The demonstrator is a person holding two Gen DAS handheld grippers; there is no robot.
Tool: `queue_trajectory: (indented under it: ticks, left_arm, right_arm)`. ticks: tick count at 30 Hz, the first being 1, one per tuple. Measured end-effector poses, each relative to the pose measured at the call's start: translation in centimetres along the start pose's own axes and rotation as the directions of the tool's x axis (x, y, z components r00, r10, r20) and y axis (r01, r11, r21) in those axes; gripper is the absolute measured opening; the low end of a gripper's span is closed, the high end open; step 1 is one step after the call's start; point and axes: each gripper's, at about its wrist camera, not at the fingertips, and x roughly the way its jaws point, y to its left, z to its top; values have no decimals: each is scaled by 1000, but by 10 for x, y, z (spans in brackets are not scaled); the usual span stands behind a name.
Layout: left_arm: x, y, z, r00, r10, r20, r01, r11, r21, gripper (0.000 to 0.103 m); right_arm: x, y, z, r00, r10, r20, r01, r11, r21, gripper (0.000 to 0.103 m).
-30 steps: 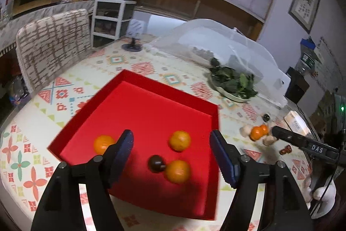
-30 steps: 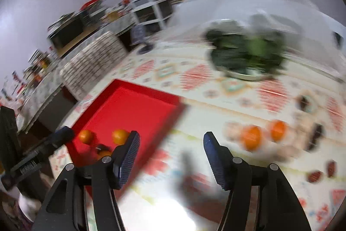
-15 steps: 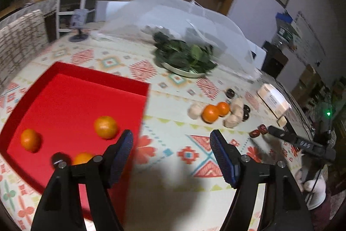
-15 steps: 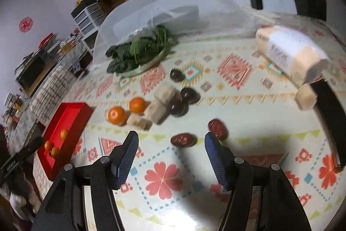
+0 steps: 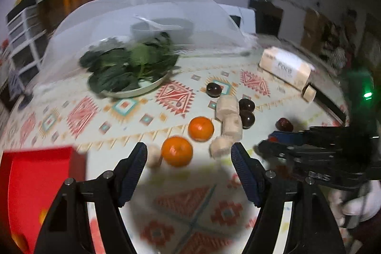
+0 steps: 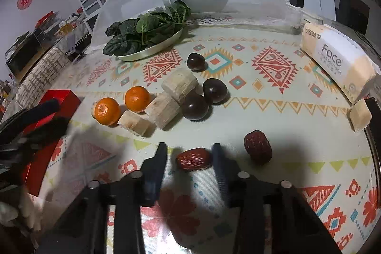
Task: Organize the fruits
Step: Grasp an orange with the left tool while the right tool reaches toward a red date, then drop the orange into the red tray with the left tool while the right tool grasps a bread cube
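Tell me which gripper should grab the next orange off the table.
Left. The left gripper is open with the nearer orange sitting between its fingers. The right gripper is open around a red date, with both oranges off to its left.

The tissue pack [image 6: 338,63], far right of the right gripper's fingers, reads "Face"; smaller print beneath looks like "clean & soft tissue", though barely legible
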Motion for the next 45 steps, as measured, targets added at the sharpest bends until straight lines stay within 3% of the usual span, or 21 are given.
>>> queue_trajectory:
  ticks: [4, 7, 10, 14, 19, 24, 33, 34, 36, 37, 41, 45]
  left_arm:
    - [29, -1, 10, 999, -4, -37, 7, 998, 66, 72]
    - [37, -4, 11, 997, -44, -56, 50, 993, 109, 70]
    - [34, -10, 13, 995, -53, -79, 64, 987, 150, 56]
    - [28, -15, 7, 994, -55, -98, 75, 974, 215, 54]
    - [21, 3, 7, 988, -86, -125, 107, 978, 179, 54]
    - [20, 26, 14, 986, -122, -115, 129, 990, 57, 54]
    - [53, 5, 10, 983, -63, -172, 86, 987, 132, 53]
    - [55, 3, 11, 984, -53, -173, 76, 988, 132, 51]
    - [57, 0, 10, 985, -14, -172, 40, 989, 145, 35]
    - [56, 0, 10, 985, -5, -172, 30, 989, 144, 35]
    - [46, 5, 8, 988, 14, -153, 1, 995, 98, 34]
    - [14, 16, 2, 994, -10, -106, 10, 1000, 2, 34]
  right_arm:
    - [0, -4, 1, 999, 33, 2, -33, 999, 21, 34]
    - [0, -3, 1, 999, 51, 0, -51, 998, 21, 34]
    - [-1, -3, 1, 998, 62, -1, -61, 998, 26, 34]
    - [0, -4, 1, 997, 73, -4, -73, 997, 30, 34]
    - [-1, -4, 0, 997, 76, -4, -75, 997, 31, 34]
    - [0, -4, 0, 997, 81, -4, -80, 996, 36, 35]
    - [0, -5, 1, 996, 84, -4, -84, 996, 38, 35]
    - [0, -4, 0, 996, 86, -4, -85, 996, 38, 35]
    - [0, -3, 0, 996, 86, -5, -86, 996, 34, 35]
    - [0, -3, 0, 996, 85, -6, -85, 996, 31, 34]
    - [-2, 1, -1, 997, 78, 1, -78, 997, 18, 30]
    - [-5, 1, -1, 997, 81, 14, -81, 997, 14, 26]
